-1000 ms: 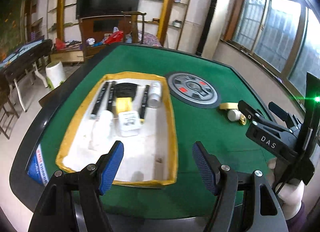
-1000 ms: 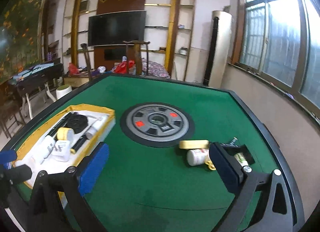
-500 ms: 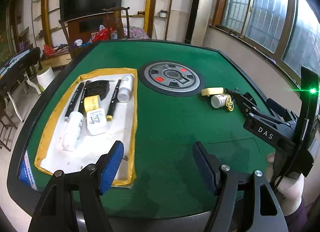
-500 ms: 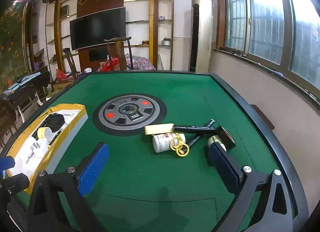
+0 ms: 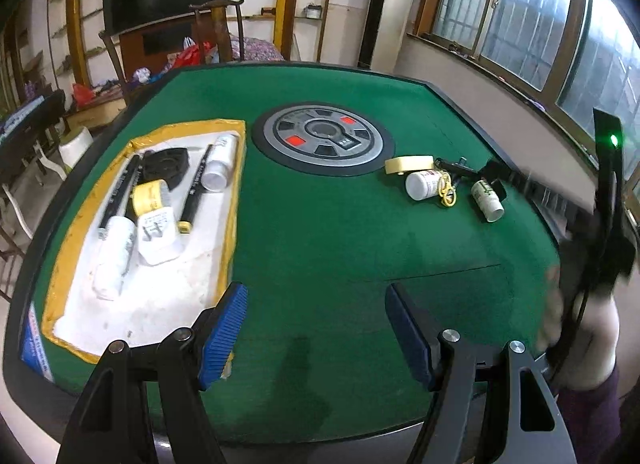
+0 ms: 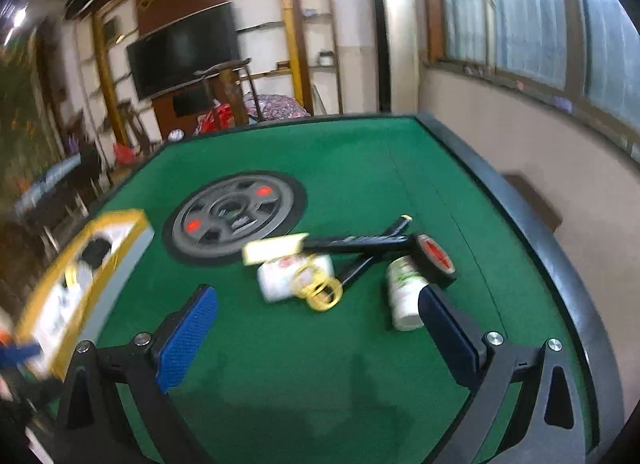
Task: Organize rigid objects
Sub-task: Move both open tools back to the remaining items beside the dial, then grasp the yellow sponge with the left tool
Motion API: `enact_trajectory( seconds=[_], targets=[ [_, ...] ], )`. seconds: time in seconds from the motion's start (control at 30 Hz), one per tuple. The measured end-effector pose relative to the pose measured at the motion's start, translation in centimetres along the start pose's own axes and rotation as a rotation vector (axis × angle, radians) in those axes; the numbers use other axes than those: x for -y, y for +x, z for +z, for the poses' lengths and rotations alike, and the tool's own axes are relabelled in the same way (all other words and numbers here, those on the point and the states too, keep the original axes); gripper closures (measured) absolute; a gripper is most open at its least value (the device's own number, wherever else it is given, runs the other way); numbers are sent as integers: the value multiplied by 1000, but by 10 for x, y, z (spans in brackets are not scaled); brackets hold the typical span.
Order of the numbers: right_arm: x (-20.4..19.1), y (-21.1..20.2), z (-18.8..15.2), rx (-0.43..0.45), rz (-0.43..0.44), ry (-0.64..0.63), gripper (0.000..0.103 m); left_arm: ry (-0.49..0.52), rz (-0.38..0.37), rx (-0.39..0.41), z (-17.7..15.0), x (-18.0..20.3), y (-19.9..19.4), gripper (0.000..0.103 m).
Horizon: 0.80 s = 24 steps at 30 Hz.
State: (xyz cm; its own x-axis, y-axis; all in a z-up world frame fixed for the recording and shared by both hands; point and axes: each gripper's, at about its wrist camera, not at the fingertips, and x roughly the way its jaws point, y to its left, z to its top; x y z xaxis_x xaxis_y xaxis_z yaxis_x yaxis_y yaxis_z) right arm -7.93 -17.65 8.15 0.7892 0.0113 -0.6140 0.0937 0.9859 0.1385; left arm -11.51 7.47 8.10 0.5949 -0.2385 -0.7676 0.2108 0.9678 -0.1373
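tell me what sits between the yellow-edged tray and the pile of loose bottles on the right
In the left wrist view, only bare green felt lies between the tray and the loose bottles; the grey round disc sits farther back.

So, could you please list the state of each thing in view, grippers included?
left gripper: open, empty, above the felt beside the tray.
right gripper: open, empty, facing the loose pile.
tray: partly filled.
red-labelled bottle: lying on its side, yellow rings against it.
green-labelled bottle: lying on its side, near the right finger.
black tape roll: tilted on edge.
yellow tape roll: lying flat.
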Motion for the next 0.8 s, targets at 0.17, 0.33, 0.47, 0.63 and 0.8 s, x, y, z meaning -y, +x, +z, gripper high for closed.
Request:
enact_trajectory(
  seconds=[0.17, 0.33, 0.47, 0.63, 0.8],
  targets=[
    [70, 26, 43, 12, -21, 202, 3, 24, -43, -18, 14, 17, 14, 28],
    [101, 44, 39, 71, -74, 262, 3, 119, -61, -35, 32, 50, 42, 28],
    [119, 54, 27, 35, -60, 332, 3, 168, -84, -58, 53, 66, 70, 28],
    [118, 54, 26, 39, -74, 328, 3, 17, -202, -131, 94, 56, 113, 28],
    [116, 55, 28, 30, -86, 321, 3, -48, -237, -126, 130, 63, 150, 28]
  ],
)
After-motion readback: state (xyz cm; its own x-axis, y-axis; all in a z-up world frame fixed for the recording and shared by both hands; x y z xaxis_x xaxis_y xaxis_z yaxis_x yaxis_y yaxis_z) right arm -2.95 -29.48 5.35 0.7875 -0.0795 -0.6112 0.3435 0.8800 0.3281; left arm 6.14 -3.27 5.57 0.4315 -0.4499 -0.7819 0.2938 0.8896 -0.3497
